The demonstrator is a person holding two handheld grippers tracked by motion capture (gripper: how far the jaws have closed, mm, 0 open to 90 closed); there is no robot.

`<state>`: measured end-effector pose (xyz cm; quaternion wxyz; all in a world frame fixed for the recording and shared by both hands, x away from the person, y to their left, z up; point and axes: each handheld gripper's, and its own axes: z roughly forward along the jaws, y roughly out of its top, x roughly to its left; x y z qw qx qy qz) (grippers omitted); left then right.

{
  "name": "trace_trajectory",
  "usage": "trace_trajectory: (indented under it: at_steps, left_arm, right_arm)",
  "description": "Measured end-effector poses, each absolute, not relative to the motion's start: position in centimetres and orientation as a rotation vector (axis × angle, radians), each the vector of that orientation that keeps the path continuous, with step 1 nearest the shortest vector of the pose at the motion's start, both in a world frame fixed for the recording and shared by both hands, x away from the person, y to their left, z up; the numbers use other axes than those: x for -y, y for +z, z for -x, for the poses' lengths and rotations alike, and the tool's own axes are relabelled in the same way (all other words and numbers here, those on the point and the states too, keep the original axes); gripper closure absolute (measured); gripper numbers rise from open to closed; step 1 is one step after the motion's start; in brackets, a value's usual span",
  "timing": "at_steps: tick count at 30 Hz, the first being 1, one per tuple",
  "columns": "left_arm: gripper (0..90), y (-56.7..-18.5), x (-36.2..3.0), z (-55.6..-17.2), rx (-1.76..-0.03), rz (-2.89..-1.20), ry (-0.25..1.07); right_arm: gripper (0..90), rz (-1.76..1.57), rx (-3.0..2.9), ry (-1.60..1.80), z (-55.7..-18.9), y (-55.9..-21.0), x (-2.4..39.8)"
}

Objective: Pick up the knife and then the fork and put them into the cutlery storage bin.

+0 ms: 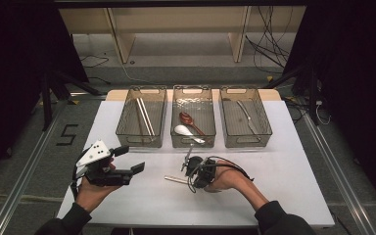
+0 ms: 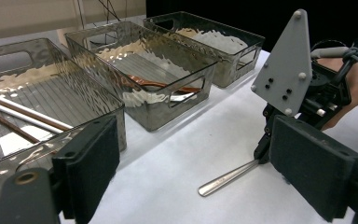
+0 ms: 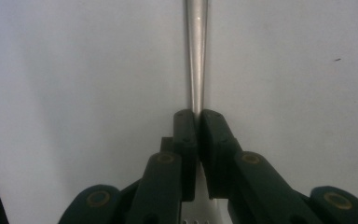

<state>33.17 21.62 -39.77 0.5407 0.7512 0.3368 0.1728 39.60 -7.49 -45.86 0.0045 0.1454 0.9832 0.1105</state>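
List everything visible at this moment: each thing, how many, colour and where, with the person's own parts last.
clear ribbed plastic bins: three, smoky clear, in a row at the table's far side
pale and brown chopsticks: a few, in the left bin
dark red-brown spoon: one, middle bin
white ceramic spoon: one, middle bin, nearer the front
silver metal utensil: one, right bin; kind too small to tell
silver metal handled utensil: one, flat on the table, pinched by the right claw
white table: one, under everything
left claw: black pads, open, holding nothing
right claw: black, shut on the handle
hands: two, dark sleeves
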Motion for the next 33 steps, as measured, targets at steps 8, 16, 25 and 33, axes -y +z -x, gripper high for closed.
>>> trace_trajectory:
  at_steps: [8, 16, 25, 33]
  left_arm:
    - [15.6, -39.7, -21.6, -33.2, -0.801, -1.783, 0.411]
    - [15.6, -39.7, -21.6, -33.2, -0.8, -1.784, 0.411]
    - [15.6, -39.7, -21.7, -33.2, -0.8, -1.784, 0.411]
    - [15.6, -39.7, -21.7, -33.2, -0.801, -1.781, 0.409]
  right_arm:
    - [85.8, -0.54, -3.069, 0.405, -40.2, -45.1, 8.4]
    - [85.8, -0.558, -3.06, 0.376, -40.3, -45.3, 8.5]
    - [85.9, -0.59, -3.044, 0.421, -40.5, -44.9, 8.8]
    - [86.0, -0.633, -3.039, 0.452, -40.8, -44.4, 9.4]
